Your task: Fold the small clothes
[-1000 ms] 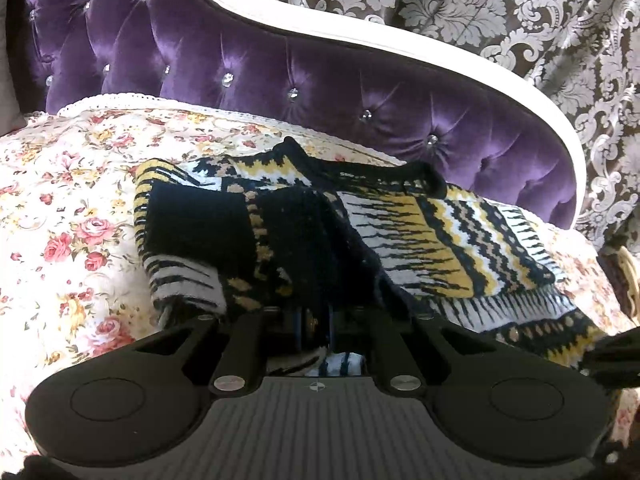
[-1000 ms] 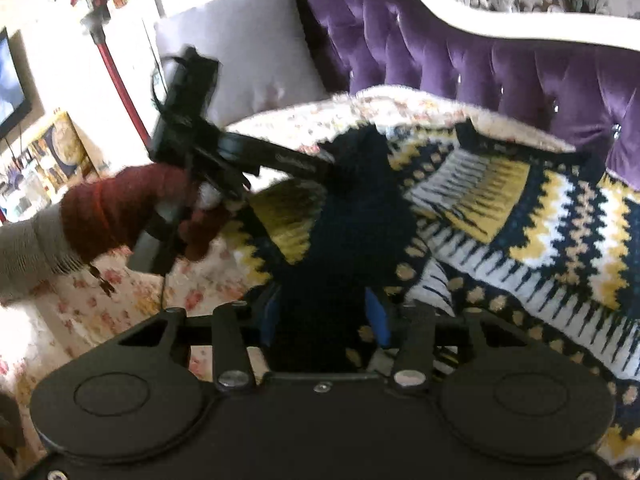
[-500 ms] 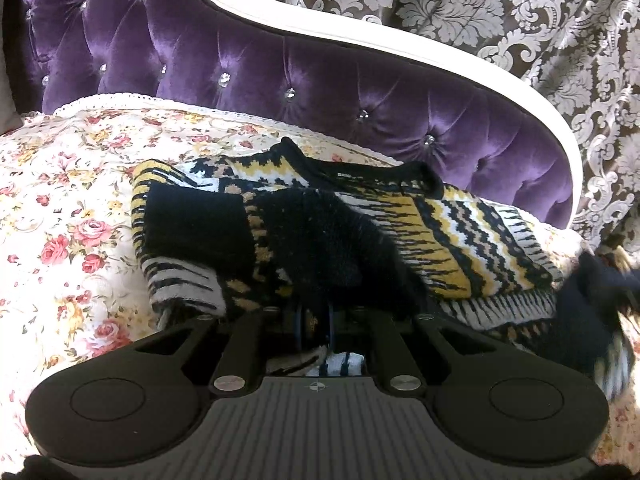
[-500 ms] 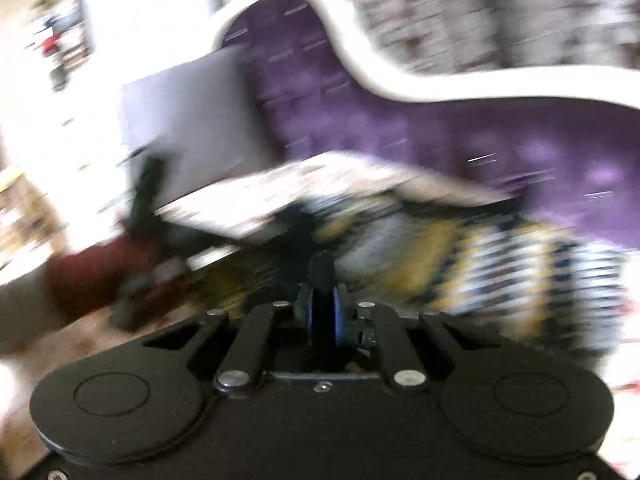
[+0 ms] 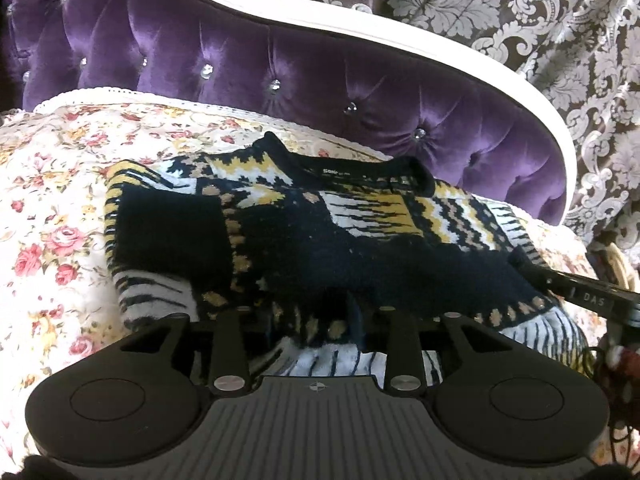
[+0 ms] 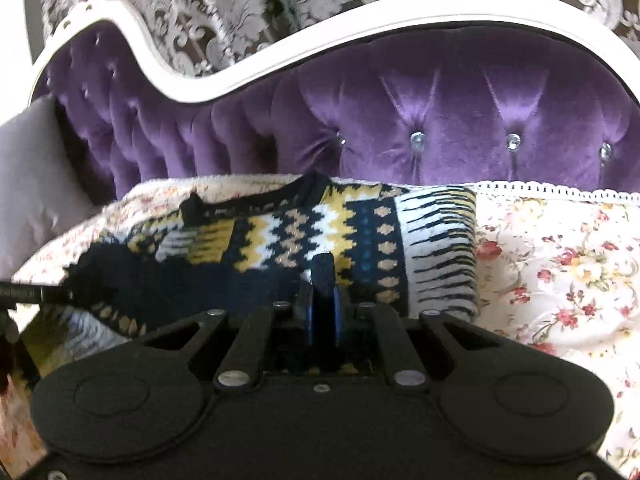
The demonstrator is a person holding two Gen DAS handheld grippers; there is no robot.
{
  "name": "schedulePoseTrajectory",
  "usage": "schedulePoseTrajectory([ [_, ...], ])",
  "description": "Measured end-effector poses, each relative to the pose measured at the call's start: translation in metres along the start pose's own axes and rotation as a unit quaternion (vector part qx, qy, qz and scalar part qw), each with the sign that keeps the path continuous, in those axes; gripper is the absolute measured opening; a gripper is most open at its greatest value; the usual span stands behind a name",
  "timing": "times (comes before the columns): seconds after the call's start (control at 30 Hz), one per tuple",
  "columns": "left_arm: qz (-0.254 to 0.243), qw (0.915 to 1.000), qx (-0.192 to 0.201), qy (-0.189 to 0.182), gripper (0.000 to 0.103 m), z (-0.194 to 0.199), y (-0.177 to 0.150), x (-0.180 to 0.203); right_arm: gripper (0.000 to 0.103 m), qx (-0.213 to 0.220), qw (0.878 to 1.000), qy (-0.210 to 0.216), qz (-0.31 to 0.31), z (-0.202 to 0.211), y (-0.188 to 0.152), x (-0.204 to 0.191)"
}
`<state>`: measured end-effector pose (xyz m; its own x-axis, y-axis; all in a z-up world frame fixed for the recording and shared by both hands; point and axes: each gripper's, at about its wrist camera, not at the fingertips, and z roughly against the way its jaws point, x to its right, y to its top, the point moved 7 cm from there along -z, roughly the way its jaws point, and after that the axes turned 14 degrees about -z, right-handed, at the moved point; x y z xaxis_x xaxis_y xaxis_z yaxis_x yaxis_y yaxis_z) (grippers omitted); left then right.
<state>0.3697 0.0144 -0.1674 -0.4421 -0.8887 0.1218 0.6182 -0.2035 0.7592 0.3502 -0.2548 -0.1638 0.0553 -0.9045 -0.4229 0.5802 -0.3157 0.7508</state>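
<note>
Sweater: one knitted sweater (image 5: 320, 232), black with yellow and white bands, lying centre frame on the floral bedspread (image 5: 52, 208), neck towards the purple headboard (image 5: 320, 80). Both sleeves look folded across the body, so you seem to be midway.

Left gripper: your left gripper (image 5: 316, 320) sits low centre of the left view and its jaws are opening right now. Knit lies between the fingers, but the pads no longer look pressed on it, though dark wool hides the tips, so that is my best reading.

Right gripper: your right gripper (image 6: 323, 312) is clamped tight on a dark fold of the knit, low centre of its own view. From the left view it enters at the right edge.

Risk one: pull with the right while the left lets go and the sleeve fold on the left could slide open, since nothing pins it.

Risk two: fuzzy wool may cling to the opening left pads and lift as you back out.

Count: one sweater, two grippers, one bedspread, one headboard, one grey pillow (image 6: 36, 176) at the left edge of the right view.
</note>
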Motion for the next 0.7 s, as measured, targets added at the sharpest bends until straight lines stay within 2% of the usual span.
schedulePoseTrajectory([
  [0.07,0.010,0.9999,0.003,-0.008,0.039,-0.003,0.001,-0.001,0.027,-0.003,1.000,0.003,-0.010,-0.002,0.001,0.002],
  [0.1,0.014,0.9998,0.006,-0.012,0.038,-0.004,0.002,-0.002,0.027,-0.007,1.000,0.002,-0.016,-0.001,0.001,0.005],
  [0.13,0.017,0.9997,0.010,-0.013,0.033,-0.005,0.002,-0.003,0.035,-0.009,1.000,0.003,-0.020,-0.002,0.001,0.007],
  [0.17,0.024,0.9996,0.015,-0.008,0.025,-0.005,0.002,-0.005,0.036,-0.010,1.000,0.003,-0.021,-0.001,0.001,0.009],
  [0.2,0.034,0.9993,0.017,-0.001,0.012,-0.004,0.001,-0.007,0.036,-0.013,1.000,0.005,-0.021,-0.001,0.000,0.009],
  [0.23,0.045,0.9988,0.019,-0.003,0.011,-0.001,0.001,-0.008,0.033,-0.014,1.000,0.007,-0.018,-0.002,-0.001,0.008],
  [0.27,0.052,0.9984,0.024,-0.001,0.010,0.003,0.001,-0.008,0.021,-0.013,1.000,0.009,-0.014,0.000,-0.001,0.006],
  [0.3,0.052,0.9981,0.033,0.007,0.009,0.011,0.003,-0.007,0.018,-0.013,1.000,0.012,-0.009,0.003,0.000,0.003],
  [0.37,0.024,0.9978,0.056,0.025,0.009,0.031,0.011,0.000,0.018,0.005,1.000,0.019,-0.001,0.015,0.005,-0.007],
  [0.43,-0.002,0.9961,0.081,0.037,0.009,0.050,0.024,0.005,0.018,0.042,0.999,0.032,0.003,0.035,0.020,-0.018],
  [0.53,-0.015,0.9933,0.104,0.048,0.009,0.064,0.050,0.000,0.018,0.079,0.996,0.042,0.020,0.047,0.046,-0.034],
  [0.63,-0.037,0.9911,0.110,0.065,0.009,0.059,0.078,-0.013,0.018,0.089,0.995,0.029,0.045,0.031,0.072,-0.043],
  [0.7,-0.049,0.9906,0.099,0.080,0.009,0.044,0.092,-0.020,0.018,0.089,0.995,0.018,0.050,0.011,0.087,-0.044],
])
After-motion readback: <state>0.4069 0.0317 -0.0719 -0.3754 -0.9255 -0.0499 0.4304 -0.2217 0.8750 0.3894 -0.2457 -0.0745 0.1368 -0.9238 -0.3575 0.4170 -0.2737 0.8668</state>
